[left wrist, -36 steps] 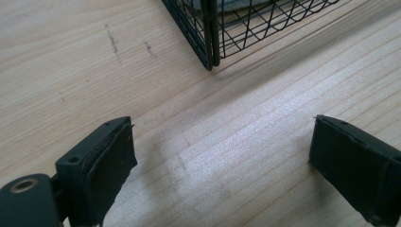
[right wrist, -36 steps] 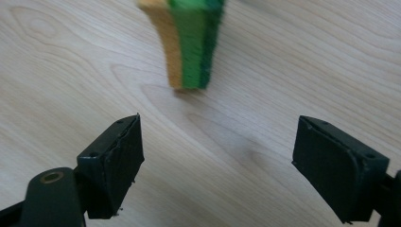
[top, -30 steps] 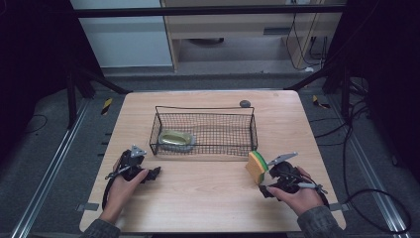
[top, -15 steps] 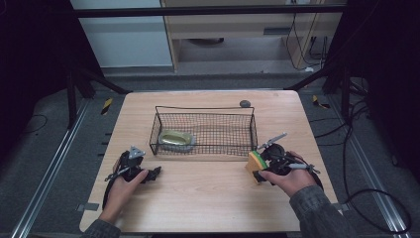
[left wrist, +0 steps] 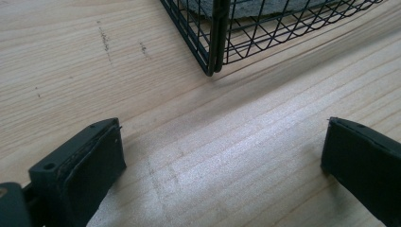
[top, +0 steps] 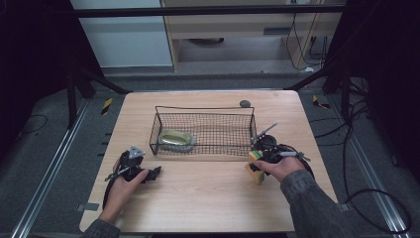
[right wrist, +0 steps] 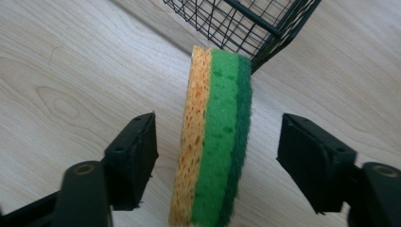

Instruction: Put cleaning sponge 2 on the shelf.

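A sponge [right wrist: 213,156] with orange, light green and dark green layers stands on edge on the wooden table, just off the wire basket's near right corner. My right gripper [right wrist: 220,142] straddles it, and a gap shows on each side between pad and sponge. Its jaws have just been closing, and the pads do not press on the sponge. In the high view the sponge [top: 255,166] stands at the tip of the right gripper [top: 258,159]. My left gripper [top: 152,173] rests on the table at the left, open and with only bare wood between its fingers [left wrist: 101,156].
The black wire basket [top: 252,130] stands mid-table with a yellow-green pouch [top: 176,139] lying in its left end. Its near left corner [left wrist: 213,56] is just ahead of the left gripper. A small dark round object [top: 244,103] lies near the table's far edge.
My right hand has moved left and away from me, bringing its gripper around the standing sponge, and its jaws look narrower. The sponge and my left hand have stayed put.
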`<state>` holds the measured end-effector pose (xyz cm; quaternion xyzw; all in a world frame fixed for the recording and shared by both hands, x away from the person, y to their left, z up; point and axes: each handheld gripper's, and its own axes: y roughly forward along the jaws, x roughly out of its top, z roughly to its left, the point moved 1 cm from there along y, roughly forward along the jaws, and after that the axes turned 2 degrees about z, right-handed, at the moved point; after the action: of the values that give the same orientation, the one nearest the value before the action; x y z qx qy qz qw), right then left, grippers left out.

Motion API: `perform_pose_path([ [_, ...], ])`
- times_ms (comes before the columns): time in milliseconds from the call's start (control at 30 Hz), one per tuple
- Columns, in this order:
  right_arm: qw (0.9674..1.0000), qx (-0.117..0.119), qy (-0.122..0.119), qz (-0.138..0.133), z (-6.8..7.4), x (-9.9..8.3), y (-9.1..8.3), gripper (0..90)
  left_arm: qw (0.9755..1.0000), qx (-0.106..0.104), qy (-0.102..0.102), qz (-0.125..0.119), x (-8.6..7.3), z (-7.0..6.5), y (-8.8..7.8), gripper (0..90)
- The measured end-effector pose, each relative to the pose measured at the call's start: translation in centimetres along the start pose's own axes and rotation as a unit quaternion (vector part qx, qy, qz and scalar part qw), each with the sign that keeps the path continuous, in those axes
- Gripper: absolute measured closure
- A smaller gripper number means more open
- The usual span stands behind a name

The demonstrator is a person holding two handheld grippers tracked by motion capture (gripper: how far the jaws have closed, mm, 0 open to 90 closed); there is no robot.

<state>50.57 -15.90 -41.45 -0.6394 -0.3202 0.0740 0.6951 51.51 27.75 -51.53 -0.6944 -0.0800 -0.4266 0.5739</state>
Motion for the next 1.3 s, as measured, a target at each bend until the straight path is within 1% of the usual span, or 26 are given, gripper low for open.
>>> perform_pose_path([
  [33, 1.0000, 0.000, 0.000, 0.000, 0.0, 0.0, 0.0, 31.0, 1.0000, 0.000, 0.000, 0.000, 0.0, 0.0, 0.0, 0.0],
  [67, 1.0000, 0.002, 0.003, 0.006, 0.0, 0.2, 0.5, 36.5, 1.0000, 0.000, 0.000, 0.000, 0.0, 0.0, 0.0, 0.0],
  [100, 1.0000, 0.002, 0.003, 0.006, 0.0, 0.2, 0.5, 36.5, 1.0000, 0.000, 0.000, 0.000, 0.0, 0.0, 0.0, 0.0],
  [133, 0.9999, 0.004, 0.004, 0.009, -0.1, 0.2, 0.6, 40.0, 1.0000, 0.000, 0.000, 0.000, 0.0, 0.0, 0.0, 0.0],
  [167, 0.9999, 0.005, 0.002, 0.013, -0.1, 0.2, 0.8, 48.4, 1.0000, 0.000, 0.000, 0.000, 0.0, 0.0, 0.0, 0.0],
  [233, 0.9999, 0.007, 0.002, 0.013, -0.2, 0.3, 0.7, 59.6, 1.0000, 0.000, 0.000, 0.000, 0.0, 0.0, 0.0, 0.0],
  [267, 0.9999, 0.009, 0.001, 0.010, -0.4, 0.3, 0.6, 63.0, 1.0000, 0.000, 0.000, 0.000, 0.0, 0.0, 0.0, 0.0],
  [300, 0.9999, 0.010, -0.001, 0.006, -0.6, 0.2, 0.3, 63.9, 1.0000, 0.000, 0.000, 0.000, 0.0, 0.0, 0.0, 0.0],
  [400, 0.9999, 0.013, -0.001, 0.002, -1.1, 0.0, -0.3, 64.2, 1.0000, 0.000, 0.000, 0.000, 0.0, 0.0, 0.0, 0.0],
  [433, 0.9999, 0.013, -0.007, 0.000, -1.3, -0.1, -0.5, 64.2, 1.0000, 0.000, 0.000, 0.000, 0.0, 0.0, 0.0, 0.0],
  [533, 0.9999, 0.002, -0.012, -0.004, -2.3, -0.6, -1.3, 64.1, 1.0000, 0.000, 0.001, 0.000, 0.0, 0.0, 0.0, 0.0],
  [567, 0.9999, -0.004, -0.015, -0.006, -2.8, -0.8, -1.6, 64.2, 1.0000, 0.000, 0.001, 0.000, 0.0, 0.0, 0.0, 0.0],
  [633, 0.9998, -0.012, -0.012, -0.010, -3.7, -0.9, -2.0, 64.2, 1.0000, 0.000, -0.002, -0.001, 0.0, 0.0, 0.0, 0.0],
  [667, 0.9996, -0.017, -0.017, -0.017, -4.5, -1.0, -2.2, 64.2, 1.0000, 0.000, -0.004, -0.001, 0.0, 0.0, 0.0, 0.0],
  [700, 0.9996, -0.019, -0.012, -0.019, -4.9, -0.9, -2.4, 64.2, 1.0000, 0.000, -0.004, -0.001, 0.0, 0.0, 0.0, 0.0],
  [733, 0.9993, -0.024, -0.013, -0.028, -5.8, -0.8, -2.6, 64.3, 1.0000, 0.000, -0.004, -0.001, 0.0, 0.0, 0.0, 0.0],
  [800, 0.9991, -0.029, -0.009, -0.031, -6.6, -0.4, -2.9, 64.2, 1.0000, 0.000, -0.004, -0.001, 0.0, 0.0, 0.0, 0.0],
  [867, 0.9986, -0.034, -0.011, -0.039, -7.3, 0.2, -3.2, 64.2, 1.0000, 0.000, -0.004, -0.001, 0.0, 0.0, 0.0, 0.0],
  [967, 0.9975, -0.043, -0.017, -0.053, -8.0, 1.4, -3.9, 64.4, 1.0000, 0.000, -0.004, -0.001, 0.0, -0.1, 0.0, 0.0],
  [1033, 0.9970, -0.046, -0.019, -0.058, -8.2, 2.0, -4.3, 64.4, 1.0000, 0.000, -0.004, -0.001, 0.0, 0.0, 0.0, 0.0],
  [1100, 0.9960, -0.050, -0.024, -0.070, -8.4, 2.8, -5.0, 64.4, 1.0000, 0.000, -0.006, -0.003, 0.0, -0.1, 0.1, 0.0],
  [1200, 0.9946, -0.049, -0.032, -0.086, -8.5, 4.2, -6.0, 64.4, 1.0000, 0.000, -0.006, -0.003, 0.0, -0.1, 0.1, 0.0],
  [1233, 0.9946, -0.049, -0.032, -0.086, -8.5, 4.2, -6.0, 64.4, 1.0000, 0.000, -0.006, -0.003, 0.0, -0.1, 0.1, 0.0],
  [1300, 0.9939, -0.049, -0.036, -0.092, -8.4, 4.8, -6.4, 64.4, 1.0000, 0.000, -0.004, -0.003, 0.0, -0.1, 0.1, 0.0],
])
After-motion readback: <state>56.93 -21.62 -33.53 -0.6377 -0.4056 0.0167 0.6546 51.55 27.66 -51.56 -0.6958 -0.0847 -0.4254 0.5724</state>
